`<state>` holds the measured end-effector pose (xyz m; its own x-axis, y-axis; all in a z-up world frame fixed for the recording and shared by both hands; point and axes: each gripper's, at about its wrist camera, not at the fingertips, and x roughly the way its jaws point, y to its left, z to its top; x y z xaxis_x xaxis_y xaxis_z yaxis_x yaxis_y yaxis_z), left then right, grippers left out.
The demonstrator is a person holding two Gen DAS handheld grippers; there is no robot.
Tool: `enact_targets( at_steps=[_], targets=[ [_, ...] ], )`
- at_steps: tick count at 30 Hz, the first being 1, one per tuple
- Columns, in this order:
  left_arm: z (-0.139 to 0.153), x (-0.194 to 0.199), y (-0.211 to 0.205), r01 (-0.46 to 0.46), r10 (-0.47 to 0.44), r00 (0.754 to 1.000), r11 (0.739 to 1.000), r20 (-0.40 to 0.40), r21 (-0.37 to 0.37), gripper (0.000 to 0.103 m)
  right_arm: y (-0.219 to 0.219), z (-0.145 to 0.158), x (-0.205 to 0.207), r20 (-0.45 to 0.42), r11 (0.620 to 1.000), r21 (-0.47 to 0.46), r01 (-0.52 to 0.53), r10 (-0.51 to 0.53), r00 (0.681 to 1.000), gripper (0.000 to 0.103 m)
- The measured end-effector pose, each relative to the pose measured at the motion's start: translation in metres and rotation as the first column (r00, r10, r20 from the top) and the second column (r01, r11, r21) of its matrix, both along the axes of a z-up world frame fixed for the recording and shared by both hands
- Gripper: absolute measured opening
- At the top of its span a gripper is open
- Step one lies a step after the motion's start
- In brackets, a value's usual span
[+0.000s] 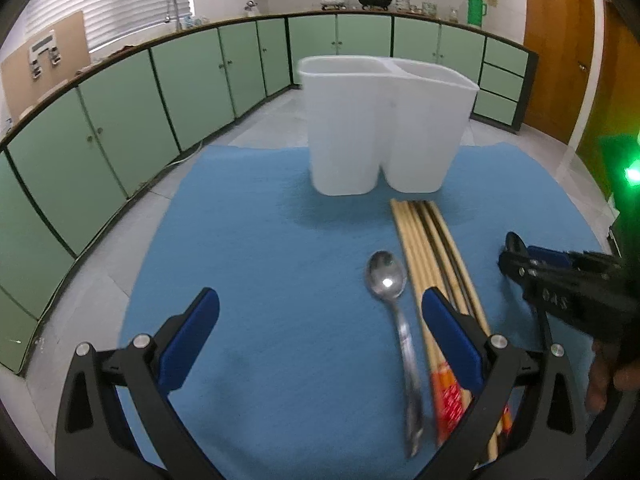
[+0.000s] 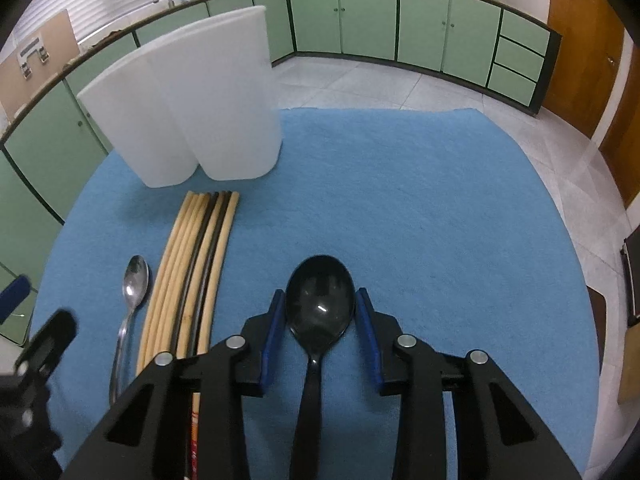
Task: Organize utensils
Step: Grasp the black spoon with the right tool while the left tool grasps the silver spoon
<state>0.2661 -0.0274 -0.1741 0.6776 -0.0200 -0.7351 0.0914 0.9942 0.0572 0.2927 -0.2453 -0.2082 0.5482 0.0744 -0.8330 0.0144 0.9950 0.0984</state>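
Observation:
A black plastic spoon (image 2: 320, 308) lies on the blue mat (image 2: 440, 220), bowl pointing away. My right gripper (image 2: 320, 294) is shut on the widest part of that bowl, both blue pads against its edges. To the left lie a bundle of chopsticks (image 2: 192, 272) and a metal spoon (image 2: 134, 284). A white two-compartment holder (image 2: 188, 112) stands upright beyond them. My left gripper (image 1: 319, 298) hangs open above the mat (image 1: 260, 240). The metal spoon (image 1: 386, 276) lies between its fingers, and its right finger overlaps the chopsticks (image 1: 428, 248). The holder (image 1: 384, 120) looks empty.
The mat's edges drop off to a tiled floor (image 2: 380, 80). Green cabinets (image 1: 120, 120) curve around the back, with pots and a green thermos (image 1: 476, 8) on the counter. A wooden door (image 1: 560, 40) is at the right. The right gripper (image 1: 516, 256) shows at the left view's right edge.

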Motion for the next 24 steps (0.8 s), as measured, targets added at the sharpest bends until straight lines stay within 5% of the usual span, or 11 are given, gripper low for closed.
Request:
enact_targets(
  at_steps=[24],
  targets=[
    [-0.040, 0.054, -0.014, -0.052, 0.056, 0.992, 0.998, -0.115, 0.032, 0.098, -0.001, -0.004, -0.004, 0.027, 1.000, 0.006, -0.022, 0.022, 0.999, 0.035]
  ],
)
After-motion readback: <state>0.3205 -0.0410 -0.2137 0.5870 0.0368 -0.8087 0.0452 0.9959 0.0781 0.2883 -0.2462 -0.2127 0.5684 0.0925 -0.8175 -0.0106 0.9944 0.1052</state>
